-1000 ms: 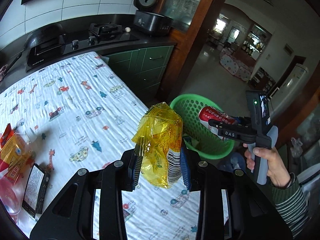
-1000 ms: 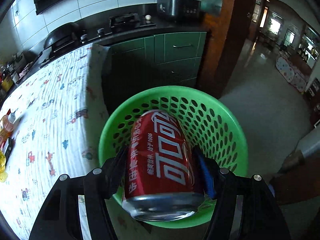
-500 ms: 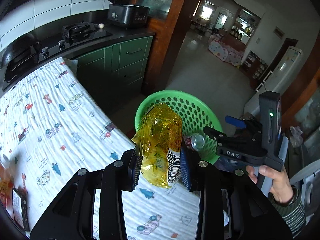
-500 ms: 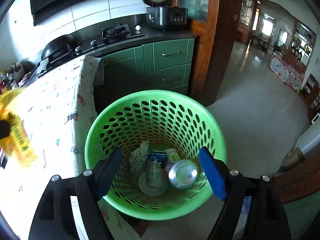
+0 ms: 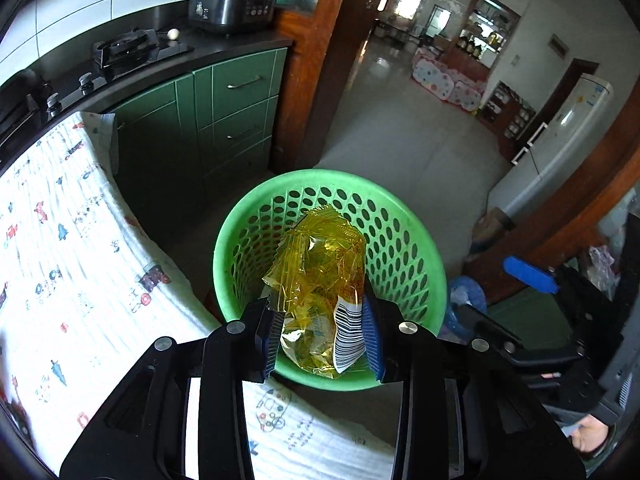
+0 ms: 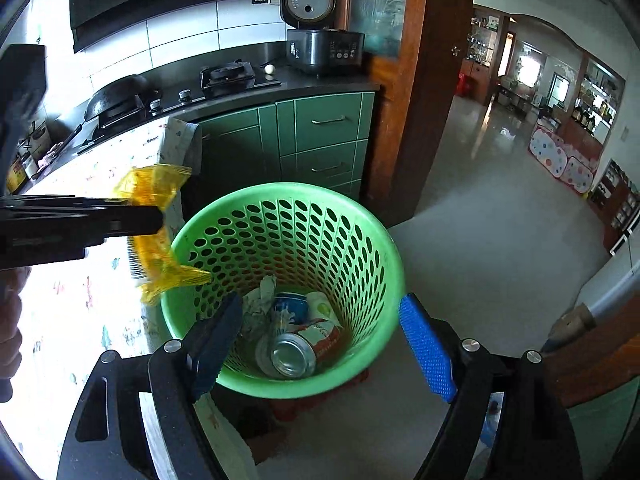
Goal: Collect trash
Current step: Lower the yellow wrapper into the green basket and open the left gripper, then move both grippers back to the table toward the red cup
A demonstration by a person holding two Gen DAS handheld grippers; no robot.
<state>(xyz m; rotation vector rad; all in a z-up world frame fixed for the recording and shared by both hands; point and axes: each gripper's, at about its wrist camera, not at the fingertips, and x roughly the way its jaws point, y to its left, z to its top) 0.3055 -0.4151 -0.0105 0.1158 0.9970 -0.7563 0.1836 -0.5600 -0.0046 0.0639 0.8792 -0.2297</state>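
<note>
The worktop [image 5: 72, 280] edge runs just beside the green basket [image 5: 434, 280], which stands on open floor. The left claw [image 5: 320, 336], its jaws just easing apart, pinches the yellow wrapper [image 5: 320, 264] above the basket. The right claw [image 6: 320, 344] gapes empty above the red can [image 6: 300, 352]; the trash beneath it is partly hidden.

glossy crinkled yellow film wrapper [image 5: 320, 276], perforated green plastic basket [image 6: 360, 216], shiny metal can [image 6: 298, 350], seemingly quilted cloth [image 5: 72, 264].
</note>
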